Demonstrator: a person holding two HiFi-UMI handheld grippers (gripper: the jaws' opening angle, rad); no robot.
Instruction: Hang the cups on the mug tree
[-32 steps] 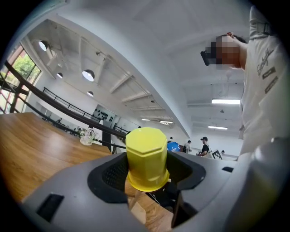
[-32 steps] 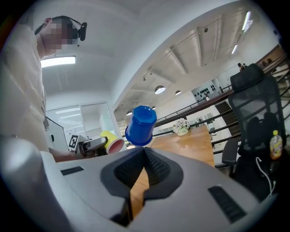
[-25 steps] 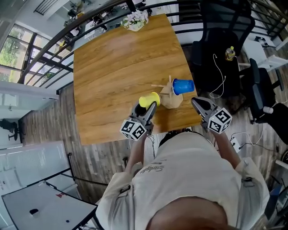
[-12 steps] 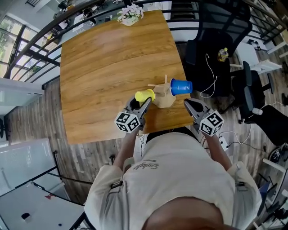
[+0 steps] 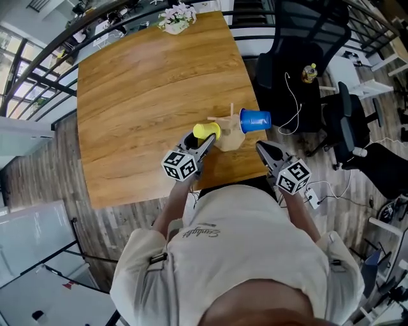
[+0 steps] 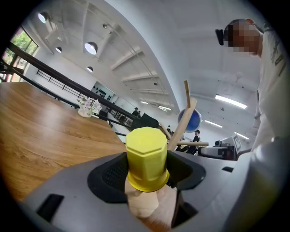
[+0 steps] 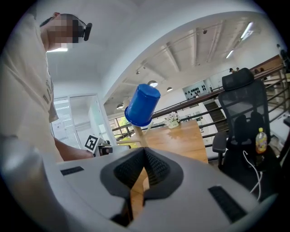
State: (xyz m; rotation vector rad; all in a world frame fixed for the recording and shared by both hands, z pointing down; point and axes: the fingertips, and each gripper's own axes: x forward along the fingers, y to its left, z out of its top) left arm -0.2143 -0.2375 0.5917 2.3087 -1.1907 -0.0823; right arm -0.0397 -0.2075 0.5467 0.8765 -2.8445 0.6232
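A yellow cup (image 5: 205, 131) sits between the jaws of my left gripper (image 5: 203, 141), which is shut on its sides. In the left gripper view the cup (image 6: 146, 158) shows its octagonal bottom, with pale wood just under its rim. It is right beside the wooden mug tree (image 5: 231, 139); whether it rests on a peg I cannot tell. A blue cup (image 5: 256, 120) hangs upside down on a peg at the tree's right and also shows in the right gripper view (image 7: 143, 110). My right gripper (image 5: 262, 148) is shut and empty, near the table's front edge, just right of the tree.
The wooden table (image 5: 146, 95) stretches away beyond the tree, with a flower pot (image 5: 175, 16) at its far edge. A black office chair (image 5: 299, 38) and a bottle (image 5: 309, 73) stand off the table's right side. The person's body is close behind the front edge.
The left gripper with the yellow cup has edged a little closer to the mug tree. The right gripper has stayed shut beside the tree. The blue cup has not moved.
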